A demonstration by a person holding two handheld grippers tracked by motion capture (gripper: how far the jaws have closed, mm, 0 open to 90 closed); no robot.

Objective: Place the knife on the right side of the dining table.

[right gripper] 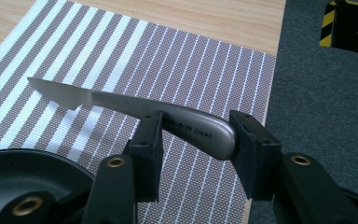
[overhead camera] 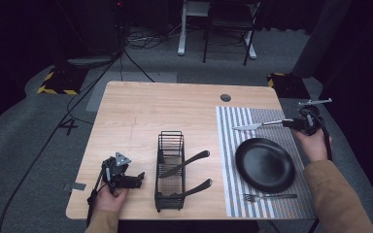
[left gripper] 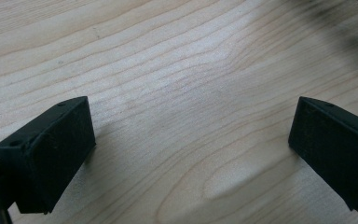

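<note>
A silver table knife (overhead camera: 257,125) (right gripper: 121,102) hangs over the far part of the striped placemat (overhead camera: 227,145) (right gripper: 191,65), its blade pointing left. My right gripper (overhead camera: 294,123) (right gripper: 198,137) is shut on the knife's handle, at the mat's right edge. Just nearer than the knife, a black plate (overhead camera: 264,164) (right gripper: 9,172) lies on the mat, and a fork (overhead camera: 269,196) lies in front of the plate. My left gripper (overhead camera: 137,179) (left gripper: 191,140) rests low over bare wood near the table's front left, open with nothing between its jaws.
A black wire caddy (overhead camera: 170,145) stands mid-table, right of my left gripper, with two black-handled utensils (overhead camera: 187,162) (overhead camera: 196,187) leaning out to its right. The wooden table (overhead camera: 141,111) has a cable hole (overhead camera: 226,97) at the back. Grey carpet lies past the right edge (right gripper: 317,93).
</note>
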